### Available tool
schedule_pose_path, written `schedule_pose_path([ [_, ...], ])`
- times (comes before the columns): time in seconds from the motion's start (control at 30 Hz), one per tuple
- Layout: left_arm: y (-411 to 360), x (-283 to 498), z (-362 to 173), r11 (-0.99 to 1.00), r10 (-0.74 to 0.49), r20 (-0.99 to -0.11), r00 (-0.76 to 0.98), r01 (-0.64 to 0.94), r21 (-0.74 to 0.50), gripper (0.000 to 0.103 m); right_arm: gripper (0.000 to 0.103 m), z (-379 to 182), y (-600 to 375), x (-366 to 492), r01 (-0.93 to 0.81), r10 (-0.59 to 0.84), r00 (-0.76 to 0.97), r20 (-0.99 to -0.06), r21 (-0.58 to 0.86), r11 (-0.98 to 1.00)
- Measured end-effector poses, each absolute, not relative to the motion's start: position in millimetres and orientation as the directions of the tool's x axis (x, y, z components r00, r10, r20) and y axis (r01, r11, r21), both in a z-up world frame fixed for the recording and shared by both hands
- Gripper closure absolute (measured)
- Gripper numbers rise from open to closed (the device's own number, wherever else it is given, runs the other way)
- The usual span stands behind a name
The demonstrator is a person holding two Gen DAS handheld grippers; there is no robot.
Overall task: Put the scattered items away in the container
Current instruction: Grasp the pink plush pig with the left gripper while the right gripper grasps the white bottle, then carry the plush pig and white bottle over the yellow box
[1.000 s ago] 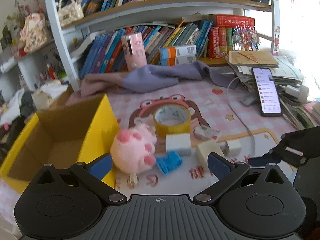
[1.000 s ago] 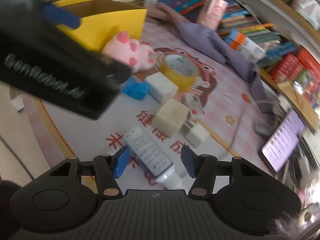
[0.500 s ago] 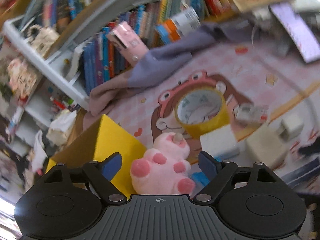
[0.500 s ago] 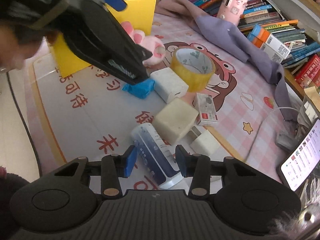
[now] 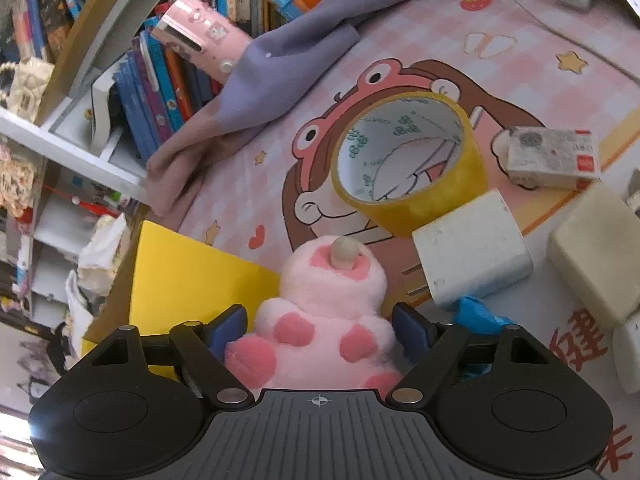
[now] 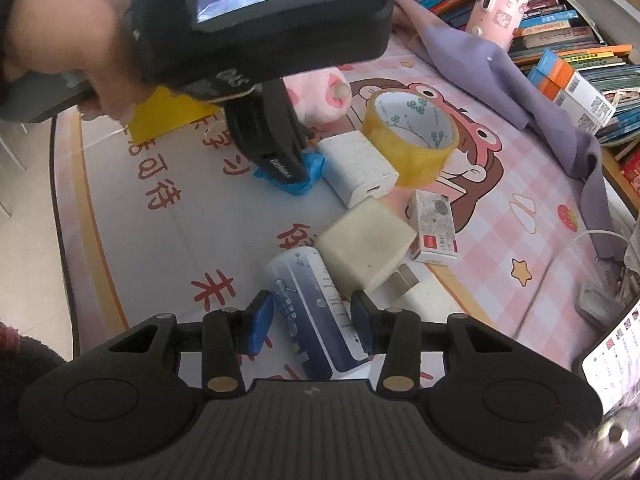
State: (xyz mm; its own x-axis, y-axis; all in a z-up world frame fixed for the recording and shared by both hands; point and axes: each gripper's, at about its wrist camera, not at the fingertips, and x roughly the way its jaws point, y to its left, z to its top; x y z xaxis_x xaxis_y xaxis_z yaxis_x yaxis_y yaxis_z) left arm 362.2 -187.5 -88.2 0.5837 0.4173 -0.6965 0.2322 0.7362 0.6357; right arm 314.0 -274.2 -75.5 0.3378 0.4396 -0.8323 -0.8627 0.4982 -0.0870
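My left gripper [image 5: 318, 330] is open, with its blue pads either side of a pink plush toy [image 5: 324, 312] that lies on the mat beside the yellow box [image 5: 184, 272]. My right gripper [image 6: 314, 322] is open around a blue and white tube [image 6: 312, 308] lying on the mat; its pads stand close to the tube's sides. A yellow tape roll [image 5: 408, 160], a white charger [image 5: 472, 252], a cream block [image 5: 600, 248], a small printed box [image 5: 552, 156] and a blue crumpled scrap [image 6: 298, 168] lie scattered between them.
A purple cloth [image 5: 288, 64] lies along the bookshelf [image 5: 160, 72] at the back. A pink camera [image 5: 200, 40] leans on the books. A phone [image 6: 616, 368] and a white cable [image 6: 560, 264] are at the right. The left hand and its device [image 6: 200, 20] fill the upper left of the right wrist view.
My left gripper has dropped forward and down over the pink plush toy, which now sits between its pads. My right gripper has closed in around the tube.
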Motion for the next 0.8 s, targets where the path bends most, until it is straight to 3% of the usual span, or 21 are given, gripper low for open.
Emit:
schedule_pose_path([
  [0.13, -182, 352, -72, 0.802, 0.352, -0.727, 0.590, 0.210, 0.559, 0.047, 0.068, -72, -280, 316, -0.858, 0.454, 0.313, -0.834, -0.044, 0.512],
  [0.43, -172, 306, -10, 0.940, 0.180, -0.749, 0.638, 0.113, 0.322, 0.048, 0.069, -68, -288, 320, -0.843, 0.457, 0.280, -0.844, 0.011, 0.537],
  [0.63, -159, 272, -16, 0.984, 0.078, -0.826, 0.558, 0.090, 0.154, 0.048, 0.069, -70, -281, 317, -0.856, 0.456, 0.269, -0.848, 0.006, 0.517],
  [0.8, -146, 267, -52, 0.996, 0.039, -0.875, 0.482, 0.052, 0.073, 0.045, 0.068, -74, -275, 317, -0.861, 0.445, 0.263, -0.856, 0.001, 0.509],
])
